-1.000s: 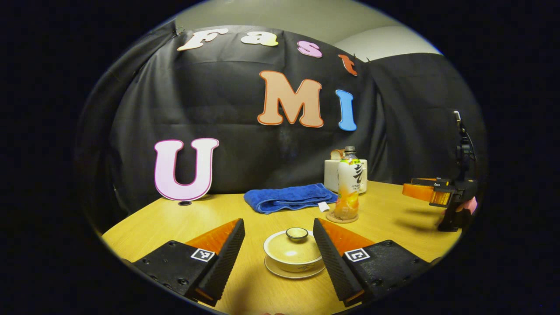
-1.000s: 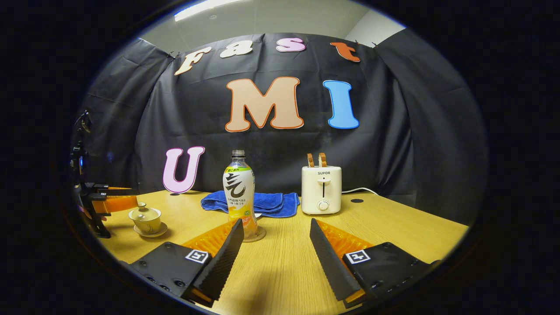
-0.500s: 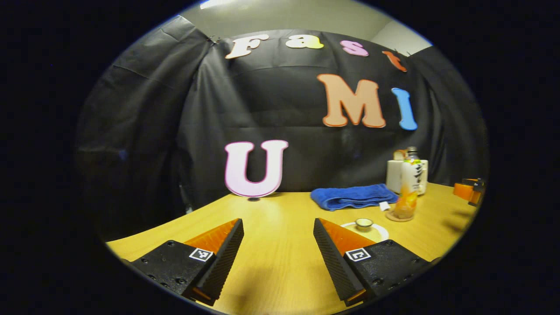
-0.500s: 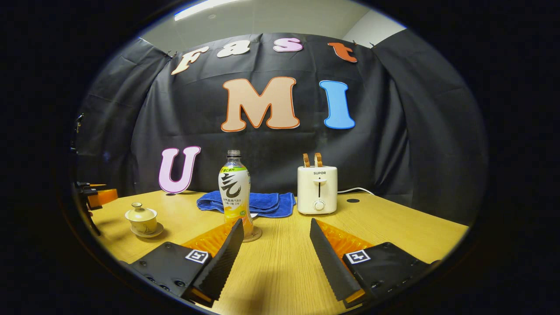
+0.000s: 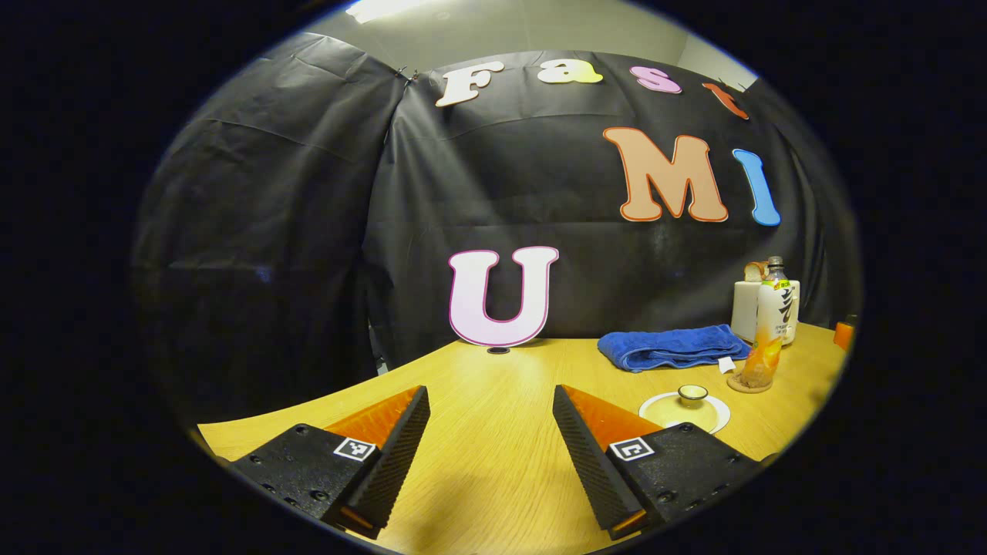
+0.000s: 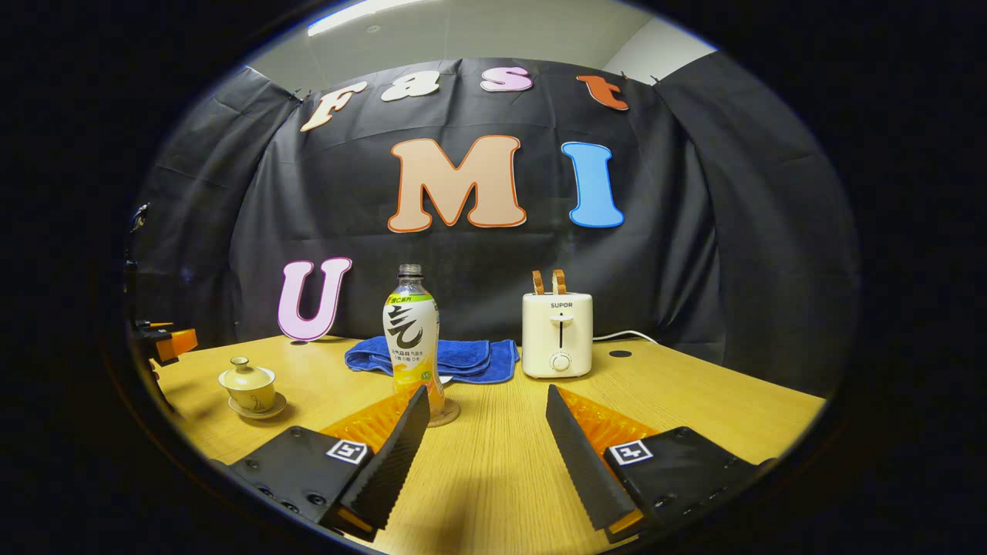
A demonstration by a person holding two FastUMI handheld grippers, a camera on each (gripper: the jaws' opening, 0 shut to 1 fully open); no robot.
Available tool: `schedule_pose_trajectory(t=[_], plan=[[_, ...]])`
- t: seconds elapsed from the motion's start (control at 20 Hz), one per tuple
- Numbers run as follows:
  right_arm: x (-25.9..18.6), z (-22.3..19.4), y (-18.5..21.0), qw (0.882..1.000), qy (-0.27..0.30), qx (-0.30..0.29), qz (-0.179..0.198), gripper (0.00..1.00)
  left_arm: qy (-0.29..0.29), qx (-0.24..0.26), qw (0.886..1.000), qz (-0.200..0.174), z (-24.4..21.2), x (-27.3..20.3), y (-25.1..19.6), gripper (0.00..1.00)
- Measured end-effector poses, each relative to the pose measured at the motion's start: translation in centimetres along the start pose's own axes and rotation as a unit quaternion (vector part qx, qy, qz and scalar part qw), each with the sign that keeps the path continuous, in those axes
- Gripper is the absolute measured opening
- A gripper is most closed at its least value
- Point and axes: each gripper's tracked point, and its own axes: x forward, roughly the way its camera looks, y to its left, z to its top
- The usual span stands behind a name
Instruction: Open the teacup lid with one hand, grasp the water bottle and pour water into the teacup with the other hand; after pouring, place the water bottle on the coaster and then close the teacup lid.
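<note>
The cream teacup (image 6: 247,386) stands on its saucer (image 6: 255,409) with the lid on, at the table's left in the right gripper view. In the left gripper view its lid knob (image 5: 692,394) shows just past my right-hand finger. The water bottle (image 6: 412,343) stands upright on a round coaster (image 6: 449,417), just beyond my right gripper (image 6: 486,390), which is open and holds nothing. My left gripper (image 5: 490,389) is open over bare table, with the teacup off to its right. The bottle (image 5: 768,324) and coaster (image 5: 745,384) lie farther right there.
A folded blue towel (image 6: 465,358) lies behind the bottle, and a white toaster (image 6: 557,334) with bread slices stands to its right, its cable trailing off. The other gripper (image 6: 168,342) shows at the far left edge. The wooden table (image 6: 694,401) runs on to the right.
The left gripper view has swung left: the teacup, earlier between its fingers, now sits beyond the right-hand finger. The right gripper has barely moved. Both stay open.
</note>
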Motion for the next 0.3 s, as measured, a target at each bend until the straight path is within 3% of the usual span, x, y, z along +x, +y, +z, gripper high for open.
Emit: schedule_pose_trajectory(t=[0.3], plan=[[0.02,-0.03,0.02,1.0,0.0,0.0,-0.001,0.96,0.0,-0.002,1.0,0.0,-0.07,0.07,-0.16,0.94]])
